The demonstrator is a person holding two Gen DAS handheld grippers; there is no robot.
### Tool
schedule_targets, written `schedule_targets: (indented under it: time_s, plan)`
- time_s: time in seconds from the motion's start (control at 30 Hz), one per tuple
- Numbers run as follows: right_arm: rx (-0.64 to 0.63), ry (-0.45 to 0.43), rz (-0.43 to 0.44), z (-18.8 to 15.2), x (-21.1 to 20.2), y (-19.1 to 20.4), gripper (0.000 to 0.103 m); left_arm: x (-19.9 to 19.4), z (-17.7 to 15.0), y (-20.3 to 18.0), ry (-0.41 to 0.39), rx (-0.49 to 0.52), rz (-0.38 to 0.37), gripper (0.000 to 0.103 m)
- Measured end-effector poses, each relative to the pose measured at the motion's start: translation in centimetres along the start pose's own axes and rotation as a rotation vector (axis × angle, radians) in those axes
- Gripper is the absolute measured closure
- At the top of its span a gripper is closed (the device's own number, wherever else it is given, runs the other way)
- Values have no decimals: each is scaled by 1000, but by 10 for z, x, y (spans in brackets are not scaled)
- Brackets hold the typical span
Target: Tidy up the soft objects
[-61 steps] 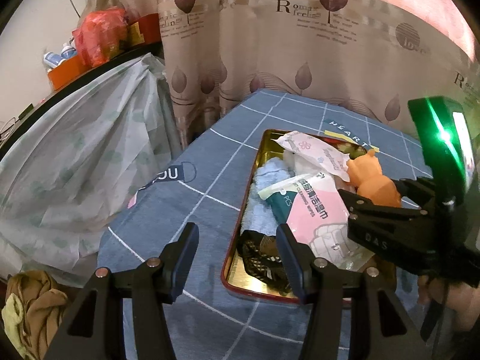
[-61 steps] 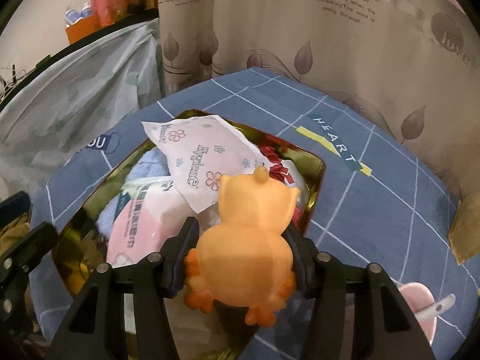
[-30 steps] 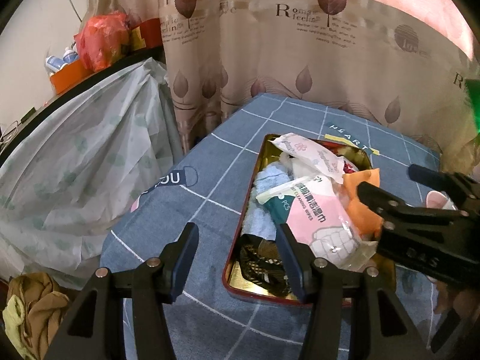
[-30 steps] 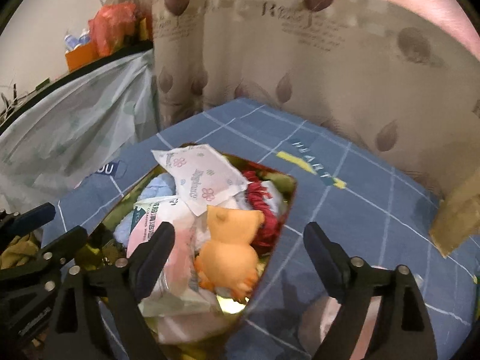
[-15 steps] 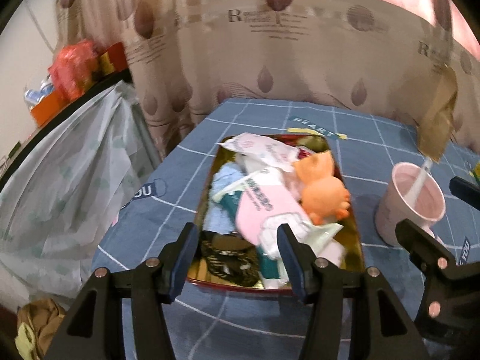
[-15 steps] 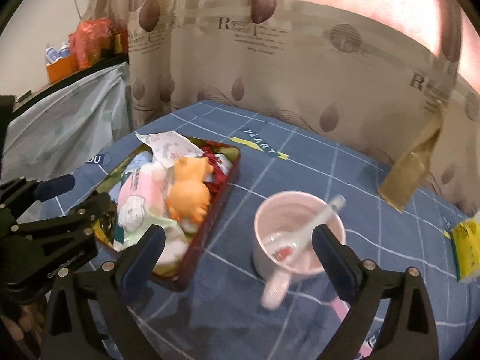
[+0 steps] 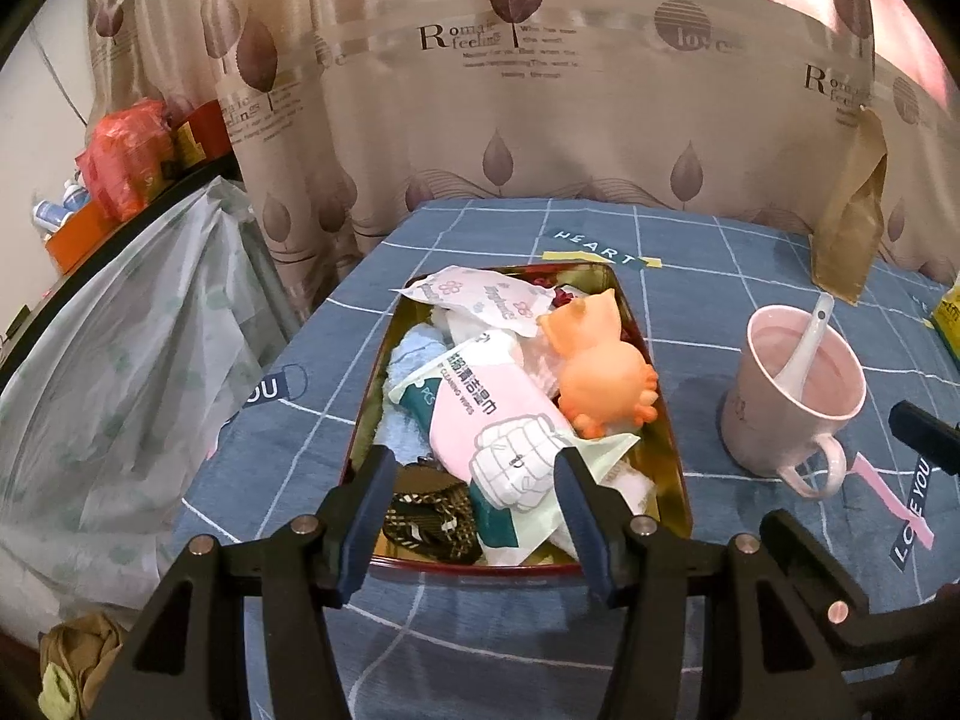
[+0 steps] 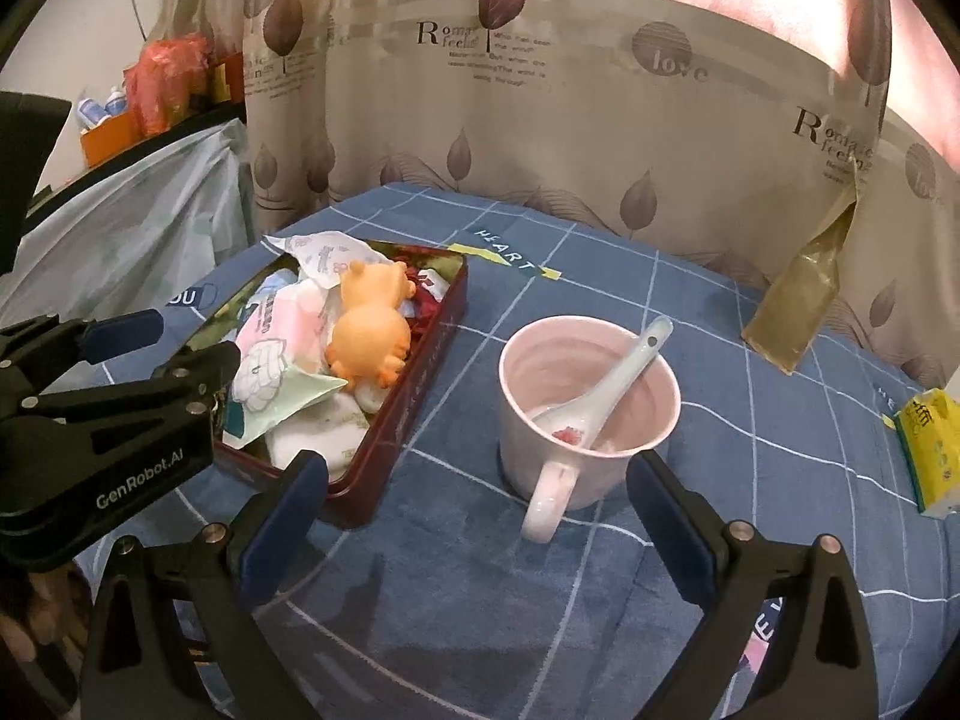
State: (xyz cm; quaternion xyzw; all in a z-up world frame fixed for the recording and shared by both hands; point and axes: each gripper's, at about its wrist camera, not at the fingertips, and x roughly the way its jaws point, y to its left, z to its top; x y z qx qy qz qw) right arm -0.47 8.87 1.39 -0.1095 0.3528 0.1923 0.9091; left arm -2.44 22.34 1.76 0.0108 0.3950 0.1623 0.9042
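Note:
A red-rimmed gold tin point(image 7: 672, 444) point(image 8: 408, 396) on the blue checked tablecloth is piled with soft things. An orange squishy animal toy point(image 7: 606, 378) point(image 8: 372, 330) lies on top at the tin's right side, beside a pink wipes pack point(image 7: 498, 420) point(image 8: 264, 336), a white flowered packet point(image 7: 480, 294), blue cloth and a dark mesh item point(image 7: 429, 513). My left gripper point(image 7: 474, 516) hovers open over the tin's near end, holding nothing. My right gripper point(image 8: 474, 516) stands wide open and empty in front of the pink mug point(image 8: 582, 414), to the right of the tin.
The pink mug point(image 7: 792, 396) holds a white spoon point(image 8: 606, 390). A brown pouch point(image 8: 804, 294) leans on the curtain at the back right. A yellow tissue pack point(image 8: 930, 450) lies at the right edge. A plastic-covered heap point(image 7: 120, 360) stands left of the table.
The right gripper let go of the orange toy, which now lies in the tin, then drew back and swung right to face the mug. The left gripper's view shifted right.

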Motion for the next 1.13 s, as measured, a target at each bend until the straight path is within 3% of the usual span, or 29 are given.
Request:
schedule_targets:
  time_s: [1.13]
  plan:
    - [-7, 24, 15, -4, 2, 3, 4, -1, 1, -1, 5, -3, -23, 46]
